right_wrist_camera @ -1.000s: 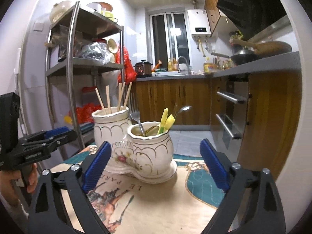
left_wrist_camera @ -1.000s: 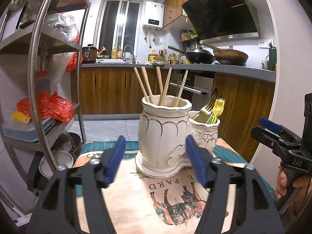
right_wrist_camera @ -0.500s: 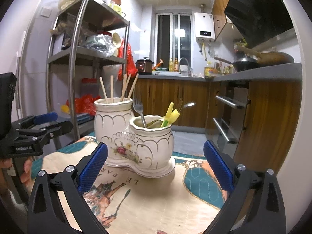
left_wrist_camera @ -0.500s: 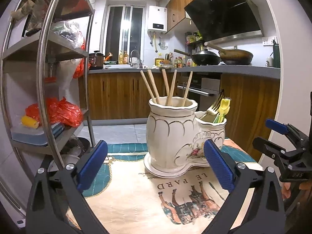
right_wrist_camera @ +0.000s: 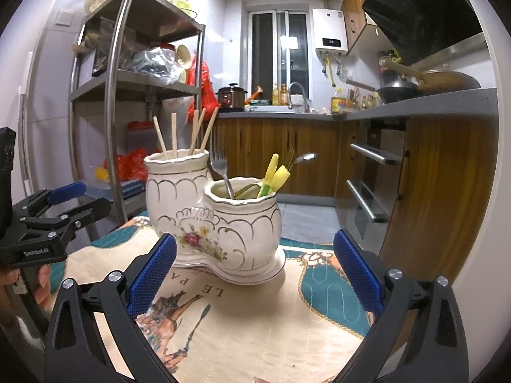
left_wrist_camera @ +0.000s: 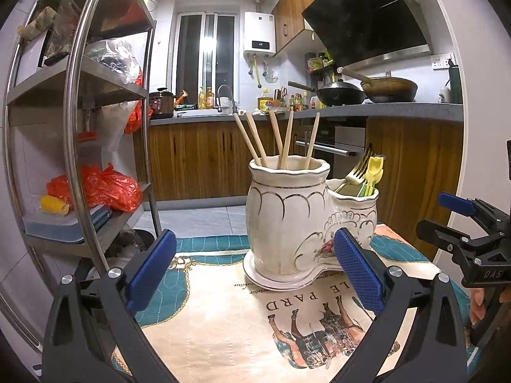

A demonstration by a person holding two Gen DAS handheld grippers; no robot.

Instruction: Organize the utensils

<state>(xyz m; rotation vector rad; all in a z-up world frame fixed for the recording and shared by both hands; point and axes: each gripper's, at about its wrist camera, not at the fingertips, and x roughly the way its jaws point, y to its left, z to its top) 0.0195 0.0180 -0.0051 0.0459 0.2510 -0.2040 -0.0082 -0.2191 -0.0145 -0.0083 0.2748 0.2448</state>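
With my left gripper [left_wrist_camera: 255, 274] just spread wide and my right gripper [right_wrist_camera: 255, 274] open, both empty, I judge the glazed ceramic holder [left_wrist_camera: 306, 220] on the printed cloth [left_wrist_camera: 223, 319] heavy, slick and breakable, so I'd lift thin chopsticks [left_wrist_camera: 284, 140] mid-shaft.

Glossy ceramic holder [left_wrist_camera: 287, 220]; wooden chopsticks [left_wrist_camera: 287, 140]; quilted cloth [left_wrist_camera: 223, 319].

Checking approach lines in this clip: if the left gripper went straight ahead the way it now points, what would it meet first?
Most likely the ceramic utensil holder. The left gripper, jaws wide open and empty, faces the holder's taller compartment, which holds the chopsticks. Only bare tablecloth lies between, though depth is hard to judge.
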